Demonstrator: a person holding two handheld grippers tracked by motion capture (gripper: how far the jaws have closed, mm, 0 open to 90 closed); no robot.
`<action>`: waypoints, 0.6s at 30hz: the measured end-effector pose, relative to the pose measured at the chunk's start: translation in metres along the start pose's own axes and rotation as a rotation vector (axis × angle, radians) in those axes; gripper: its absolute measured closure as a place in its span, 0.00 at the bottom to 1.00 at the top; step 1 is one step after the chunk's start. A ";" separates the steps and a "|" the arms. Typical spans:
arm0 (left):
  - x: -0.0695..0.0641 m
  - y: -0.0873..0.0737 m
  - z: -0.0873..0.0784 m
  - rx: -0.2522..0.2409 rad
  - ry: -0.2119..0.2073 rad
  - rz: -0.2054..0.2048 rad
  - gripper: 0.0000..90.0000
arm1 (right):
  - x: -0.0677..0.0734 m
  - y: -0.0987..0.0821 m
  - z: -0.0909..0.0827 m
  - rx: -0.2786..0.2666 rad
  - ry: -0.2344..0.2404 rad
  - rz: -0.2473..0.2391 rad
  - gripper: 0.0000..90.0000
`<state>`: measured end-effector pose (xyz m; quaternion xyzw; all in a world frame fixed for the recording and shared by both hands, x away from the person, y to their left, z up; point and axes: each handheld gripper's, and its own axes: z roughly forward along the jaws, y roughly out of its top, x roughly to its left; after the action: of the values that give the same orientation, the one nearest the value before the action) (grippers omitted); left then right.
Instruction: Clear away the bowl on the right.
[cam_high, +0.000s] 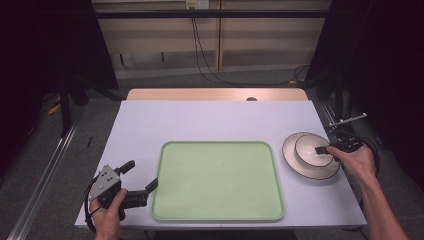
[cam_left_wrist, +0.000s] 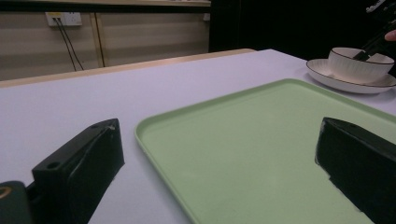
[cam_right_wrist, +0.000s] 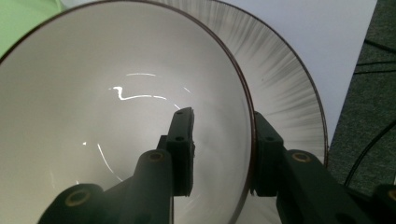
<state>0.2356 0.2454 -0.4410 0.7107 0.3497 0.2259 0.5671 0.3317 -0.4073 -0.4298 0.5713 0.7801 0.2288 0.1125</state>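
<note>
White bowl (cam_high: 313, 150) sits inside a white plate (cam_high: 295, 160) w/ dark streaked rim, on the right part of the pale lilac surface (cam_high: 210, 120), just right of the green tray (cam_high: 217, 181). Right gripper (cam_high: 326, 149) reaches in from the right edge; person's right hand (cam_high: 357, 162) behind it. In the right gripper view one of its fingers (cam_right_wrist: 182, 140) is inside the bowl (cam_right_wrist: 116, 116), the other outside the wall over the plate (cam_right_wrist: 285, 84), so the bowl's rim runs between them. Gap narrow, straddling the rim; can't tell if the pads actually press the wall or just sit beside it.

Left gripper (cam_high: 142, 176) rests low at the near-left corner of the surface, held by the left hand (cam_high: 107, 215), grey three-cornered plate on top. Its fingers are spread wide, nothing between them but the tray's near-left corner: in the left gripper view one finger (cam_left_wrist: 84, 158) is over bare surface beside the tray (cam_left_wrist: 261, 140), the other over the tray floor. Same view shows bowl (cam_left_wrist: 357, 63) & plate (cam_left_wrist: 348, 81) far off at upper right w/ the right gripper dipping into the bowl.

Tray lies flat, centre-front, nothing on it. Wood strip along the far edge of the surface; cables hang down the wall beyond.
</note>
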 end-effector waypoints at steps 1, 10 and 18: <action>0.000 0.000 0.000 0.000 0.001 0.002 0.01 | -0.001 -0.001 0.001 0.005 0.005 0.006 0.76; -0.002 0.001 0.001 0.000 -0.015 0.008 0.01 | -0.006 -0.003 0.005 0.023 0.030 0.039 0.83; 0.001 0.001 0.002 0.014 -0.012 0.012 0.01 | -0.010 -0.005 0.002 -0.003 0.089 0.068 0.91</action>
<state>0.2380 0.2448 -0.4408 0.7181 0.3435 0.2225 0.5629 0.3315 -0.4173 -0.4350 0.5867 0.7641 0.2589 0.0707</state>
